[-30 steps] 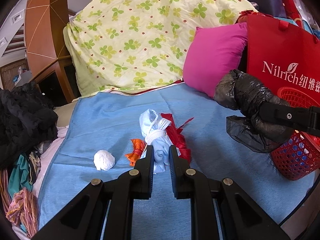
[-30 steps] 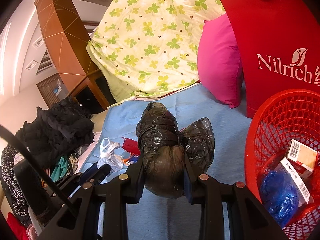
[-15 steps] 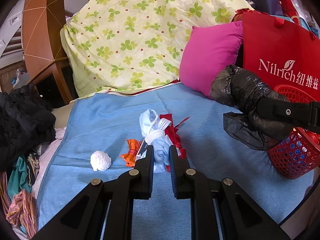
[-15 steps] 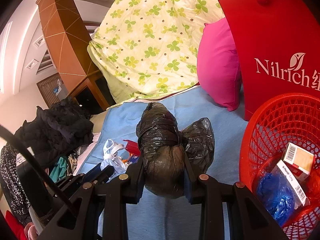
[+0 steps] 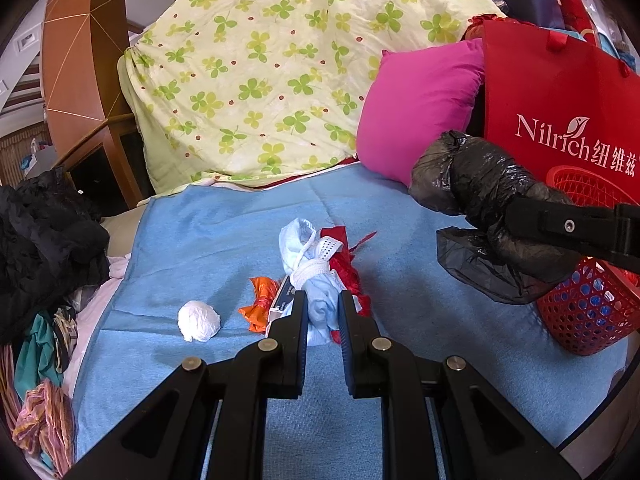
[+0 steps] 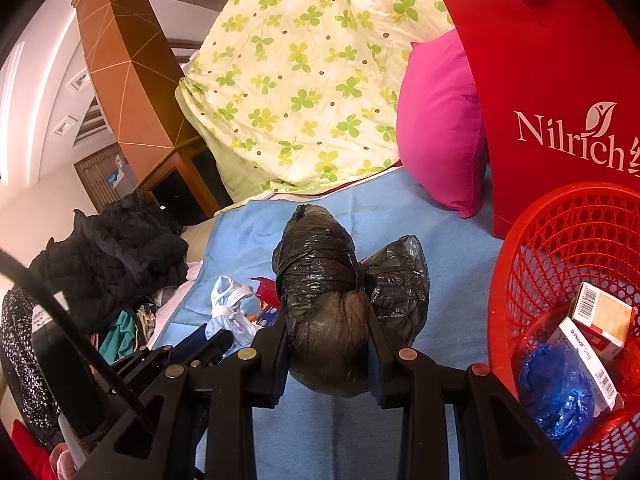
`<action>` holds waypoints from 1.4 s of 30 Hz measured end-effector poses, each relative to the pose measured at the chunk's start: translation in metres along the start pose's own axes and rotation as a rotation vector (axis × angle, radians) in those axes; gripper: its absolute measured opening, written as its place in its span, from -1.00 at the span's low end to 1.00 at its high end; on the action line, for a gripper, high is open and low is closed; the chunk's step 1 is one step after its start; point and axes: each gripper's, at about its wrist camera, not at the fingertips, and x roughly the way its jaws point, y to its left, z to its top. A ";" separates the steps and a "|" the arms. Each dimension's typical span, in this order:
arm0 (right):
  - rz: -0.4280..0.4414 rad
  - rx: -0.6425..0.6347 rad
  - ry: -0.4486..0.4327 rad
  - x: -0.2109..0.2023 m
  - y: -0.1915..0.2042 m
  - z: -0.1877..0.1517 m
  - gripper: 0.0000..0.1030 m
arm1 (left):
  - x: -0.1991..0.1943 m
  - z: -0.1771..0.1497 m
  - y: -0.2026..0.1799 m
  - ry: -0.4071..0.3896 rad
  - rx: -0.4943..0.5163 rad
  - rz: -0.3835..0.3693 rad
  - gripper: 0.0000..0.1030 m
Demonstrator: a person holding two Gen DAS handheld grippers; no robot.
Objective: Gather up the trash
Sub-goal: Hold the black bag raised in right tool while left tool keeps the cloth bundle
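My left gripper point(image 5: 322, 300) is low over the blue bed cover point(image 5: 224, 240), shut on a light blue cloth bundle point(image 5: 316, 264) tied with white cord. Red plastic scraps point(image 5: 348, 268), an orange wrapper point(image 5: 262, 300) and a white paper ball point(image 5: 199, 321) lie beside the bundle. My right gripper point(image 6: 328, 316) is shut on a knotted black plastic bag point(image 6: 320, 276), held off the cover just left of the red mesh basket point(image 6: 532, 240). That bag point(image 5: 480, 184) and a right finger point(image 5: 568, 226) also show at the right of the left wrist view.
The basket holds two small cartons point(image 6: 600, 312) and a blue plastic wad point(image 6: 556, 392). Behind it stand a red tote bag point(image 6: 560, 80), a pink pillow point(image 6: 440, 132) and a clover-print quilt point(image 6: 304, 80). Dark clothes point(image 6: 120, 248) pile up at the left edge.
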 end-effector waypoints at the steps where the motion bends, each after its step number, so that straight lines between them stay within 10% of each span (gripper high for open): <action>1: 0.000 -0.001 -0.001 0.000 0.001 0.000 -0.35 | 0.000 0.000 0.000 0.001 -0.002 0.000 -0.70; 42: 0.032 -0.076 -0.074 -0.021 0.035 0.003 -0.35 | -0.048 -0.022 0.025 -0.010 -0.058 0.087 -0.69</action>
